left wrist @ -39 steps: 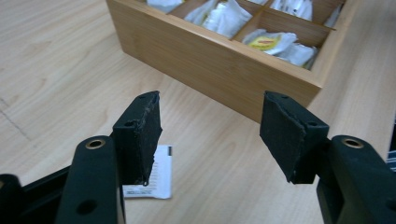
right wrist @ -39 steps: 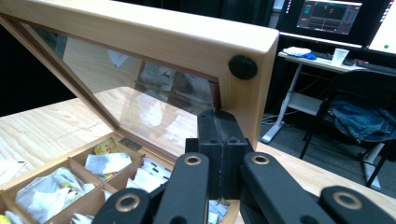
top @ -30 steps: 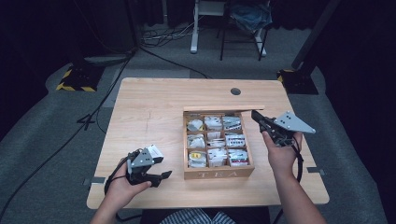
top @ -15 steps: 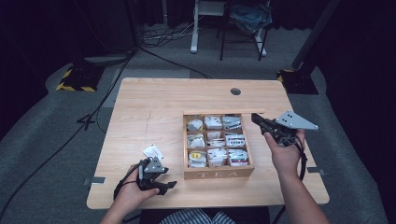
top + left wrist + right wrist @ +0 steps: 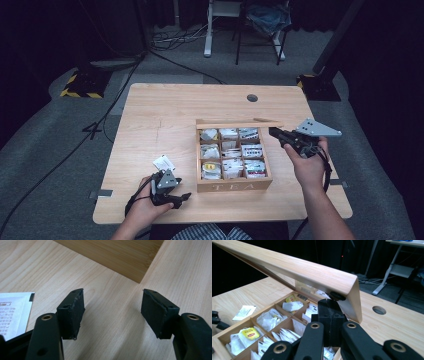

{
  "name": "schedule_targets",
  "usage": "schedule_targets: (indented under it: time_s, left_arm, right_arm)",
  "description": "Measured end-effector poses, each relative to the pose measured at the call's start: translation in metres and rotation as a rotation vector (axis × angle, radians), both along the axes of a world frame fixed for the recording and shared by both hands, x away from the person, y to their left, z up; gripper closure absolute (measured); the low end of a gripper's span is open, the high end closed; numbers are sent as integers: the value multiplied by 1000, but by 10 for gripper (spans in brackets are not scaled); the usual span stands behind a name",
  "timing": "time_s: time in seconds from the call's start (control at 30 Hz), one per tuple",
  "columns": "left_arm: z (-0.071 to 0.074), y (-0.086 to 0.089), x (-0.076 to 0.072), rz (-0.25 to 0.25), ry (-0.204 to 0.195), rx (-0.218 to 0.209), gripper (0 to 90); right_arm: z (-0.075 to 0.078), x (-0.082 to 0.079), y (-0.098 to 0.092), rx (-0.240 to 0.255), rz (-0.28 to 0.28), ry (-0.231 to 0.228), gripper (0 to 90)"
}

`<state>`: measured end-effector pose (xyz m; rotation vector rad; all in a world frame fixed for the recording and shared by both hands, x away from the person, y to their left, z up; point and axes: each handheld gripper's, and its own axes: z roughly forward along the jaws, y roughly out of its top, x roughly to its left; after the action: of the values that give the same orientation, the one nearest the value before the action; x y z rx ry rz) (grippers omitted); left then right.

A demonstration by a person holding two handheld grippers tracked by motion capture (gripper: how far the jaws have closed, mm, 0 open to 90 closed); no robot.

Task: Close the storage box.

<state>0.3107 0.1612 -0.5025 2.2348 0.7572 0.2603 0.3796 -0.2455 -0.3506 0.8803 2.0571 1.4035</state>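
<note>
Step in hand: looks like you're pulling tea bags out of the tea box (image 5: 234,186) one at a time and parking them on the table (image 5: 160,120). One white sachet (image 5: 163,162) is already out, lying flat on the wood just left of the box.

Left gripper (image 5: 184,197): low over the table near its front edge, jaws spread wide with bare wood between them and nothing held. In the left gripper view the sachet (image 5: 13,311) sits just outside the left jaw, off the pads, so I'd call the drop done.

Right gripper (image 5: 274,132): jaws closed up tight, tips right against the knob under the front edge of the lid (image 5: 294,270). Seems to be propping the lid open (can't tell if it pinches anything or just pushes).

Box: middle of the table, lid (image 5: 239,123) tipped up at the far side, compartments still packed with bags (image 5: 270,318).

Next move: lift your left hand clear of the sachet, swing it over the front wall of the box, and come down on one bag without snagging its neighbours. Keep the right hand where it is, or the lid probably drops on you.
</note>
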Motion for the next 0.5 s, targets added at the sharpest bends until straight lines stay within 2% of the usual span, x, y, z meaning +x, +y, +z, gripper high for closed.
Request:
schedule_targets:
  time_s: [0.13, 0.37, 0.5]
  left_arm:
    - [0, -4, -1, 10, -14, 20, 348]
    - [0, -4, -1, 10, -14, 20, 347]
    - [0, -4, -1, 9, -14, 19, 342]
  right_arm:
    - [1, -1, 0, -7, 10, 28, 900]
    - [1, -4, -1, -13, 30, 76, 900]
    - [1, -6, -2, -9, 47, 120, 900]
